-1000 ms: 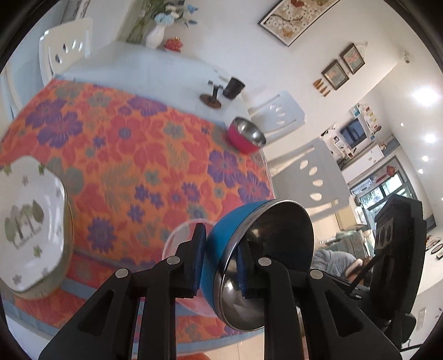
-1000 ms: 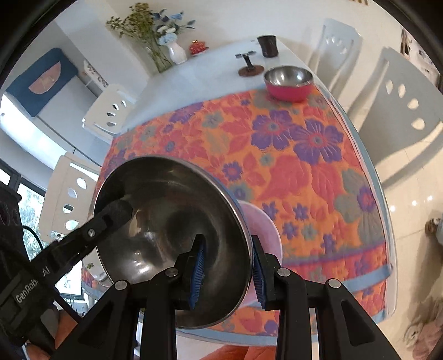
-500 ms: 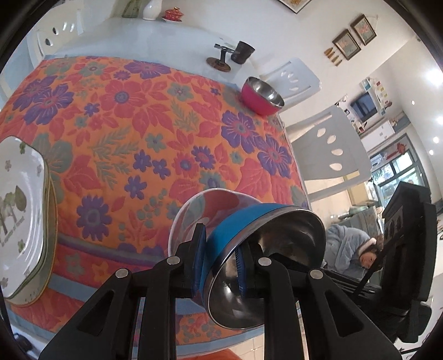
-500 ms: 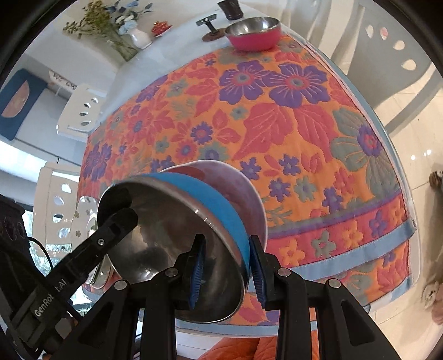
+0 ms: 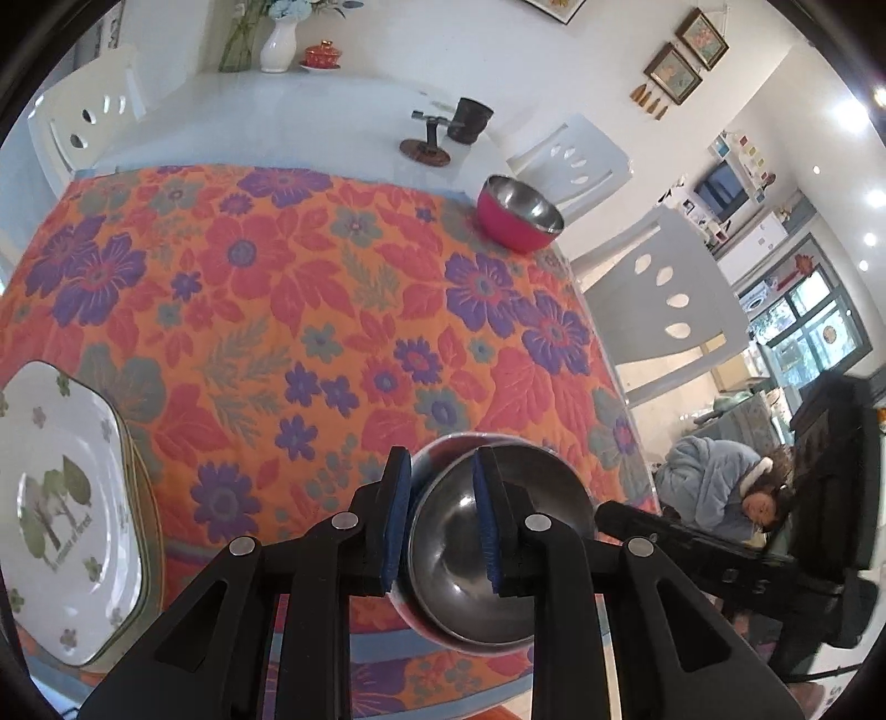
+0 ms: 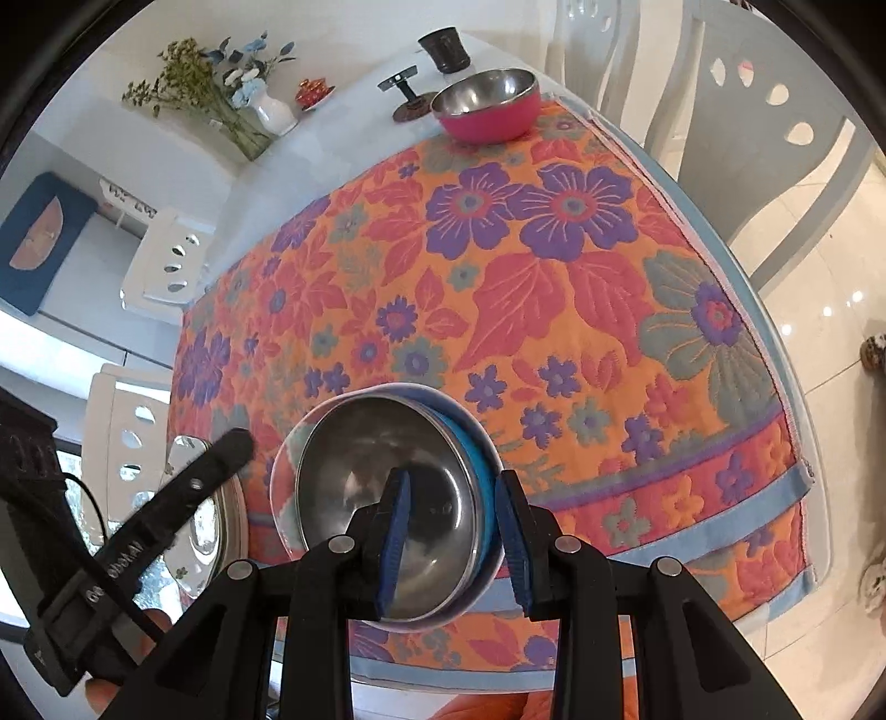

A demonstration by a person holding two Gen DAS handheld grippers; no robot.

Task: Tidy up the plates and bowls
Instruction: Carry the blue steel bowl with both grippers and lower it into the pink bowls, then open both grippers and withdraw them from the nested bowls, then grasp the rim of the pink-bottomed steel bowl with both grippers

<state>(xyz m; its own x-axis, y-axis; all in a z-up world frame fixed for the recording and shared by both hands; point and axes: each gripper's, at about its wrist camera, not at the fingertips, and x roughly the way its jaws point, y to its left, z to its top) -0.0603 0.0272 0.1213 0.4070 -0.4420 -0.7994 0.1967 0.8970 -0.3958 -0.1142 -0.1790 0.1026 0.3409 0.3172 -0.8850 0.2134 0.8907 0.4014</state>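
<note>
A steel bowl with a blue outside (image 5: 487, 559) (image 6: 387, 509) now sits nested inside a pale pink bowl (image 5: 443, 448) (image 6: 288, 459) near the table's front edge. My left gripper (image 5: 440, 520) straddles its left rim with the jaws slightly apart. My right gripper (image 6: 451, 543) straddles its right rim, jaws also a little apart. A red steel bowl (image 5: 518, 221) (image 6: 487, 108) stands at the far right of the floral cloth. A stack of white plates with a tree print (image 5: 61, 509) lies at the front left.
The floral cloth (image 5: 310, 310) covers the near half of the white table. At the far end stand a dark cup (image 5: 470, 119), a small stand (image 5: 426, 141), a flower vase (image 5: 277, 44) and a red lidded dish (image 5: 321, 55). White chairs (image 5: 659, 299) surround the table.
Both grippers lowered the tilted blue bowl level into the pink bowl. Both pairs of jaws have opened a little around its rim.
</note>
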